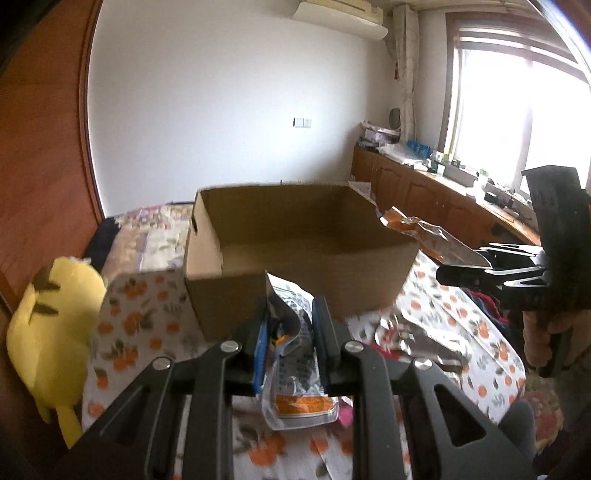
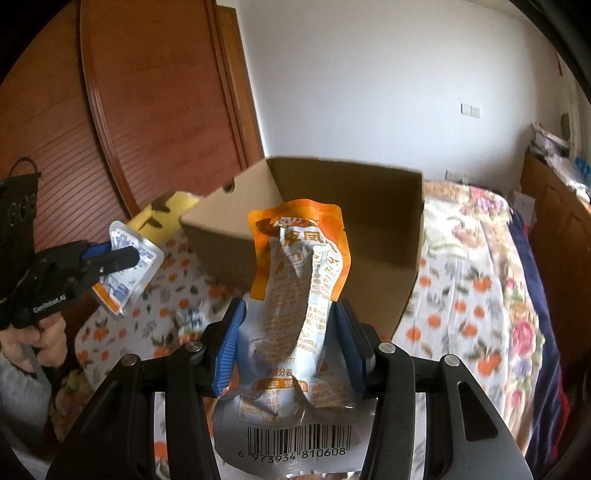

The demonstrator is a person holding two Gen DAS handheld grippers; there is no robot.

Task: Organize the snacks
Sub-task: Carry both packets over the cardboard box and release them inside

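Left gripper (image 1: 291, 332): closed on a small snack packet (image 1: 295, 354); both pads press the packet's sides, and it stands upright and crumpled between them. Held above the bedspread, just near of the box's near wall.
Small snack packet: silver-white with blue print and an orange band at its lower end. In the right wrist view it shows at far left (image 2: 127, 266), clamped in the left gripper (image 2: 122, 258), tilted.
Right gripper (image 2: 288, 332): closed on a large snack pouch (image 2: 299, 295); blue pads pinch it at mid-height, so the pouch narrows at the grip.
Large snack pouch: orange top, silver body, barcode at the near end. Its top edge overlaps the box's near corner in the right wrist view. In the left wrist view it sticks out leftward from the right gripper (image 1: 461, 267) and its orange end (image 1: 413, 230) lies at the box's right rim.
Cardboard box (image 1: 295, 291): open-topped, standing on the bed; the inside that is visible holds nothing; a hand slot in its left wall.
Bedspread (image 1: 147, 317): white with an orange fruit print; blurred.
Yellow plush toy (image 1: 48, 332): left of the box, at the bed's left edge.
Wooden door (image 2: 155, 103): far left, behind the bed.
Window (image 1: 517, 110): far right, bright, above a cluttered wooden counter (image 1: 424, 177).
Air conditioner (image 1: 340, 14): high on the far wall.
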